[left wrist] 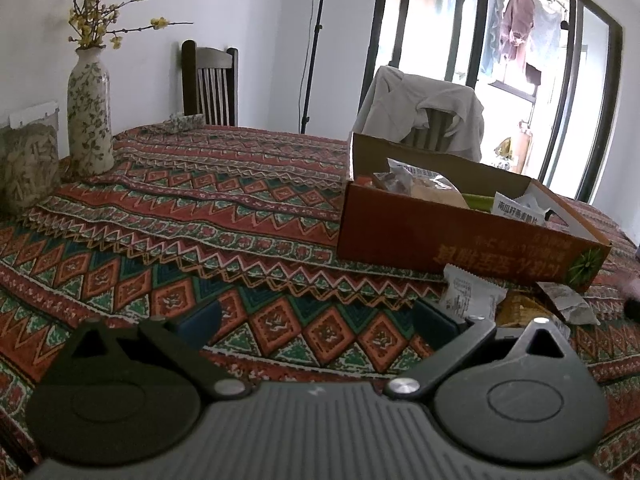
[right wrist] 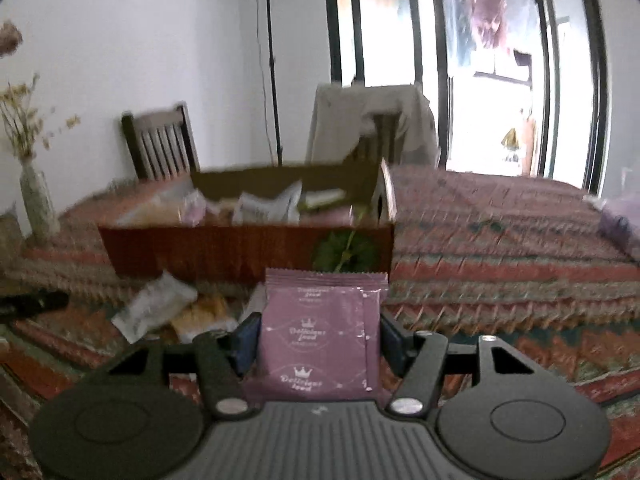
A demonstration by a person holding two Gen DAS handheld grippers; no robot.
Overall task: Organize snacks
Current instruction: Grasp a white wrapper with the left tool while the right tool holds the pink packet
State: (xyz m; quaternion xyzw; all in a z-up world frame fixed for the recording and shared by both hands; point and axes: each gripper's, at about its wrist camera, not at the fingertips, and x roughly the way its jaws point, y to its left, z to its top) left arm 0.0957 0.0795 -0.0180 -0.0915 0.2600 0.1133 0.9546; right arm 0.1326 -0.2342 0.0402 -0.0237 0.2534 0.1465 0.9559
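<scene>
Right gripper (right wrist: 318,340): lower centre of the right wrist frame; blue pads (right wrist: 248,338) clamped on either edge of a purple snack packet (right wrist: 320,332); no gap shows at either edge
Purple snack packet: upright between the pads, printed with crowns, in front of the box's near wall
Left gripper (left wrist: 316,316): bottom of the left wrist frame; jaws spread wide with only tablecloth (left wrist: 180,208) between them; nothing gripped
Cardboard box (left wrist: 440,240): right of centre in the left wrist frame; open-topped, red-brown outside; several wrapped snacks inside
Loose snacks: a white packet (left wrist: 468,296) and an orange one (left wrist: 516,310) lie on the cloth just below the box's near wall
Vase (left wrist: 89,112): upper left, floral, holding yellow-flowered twigs
</scene>
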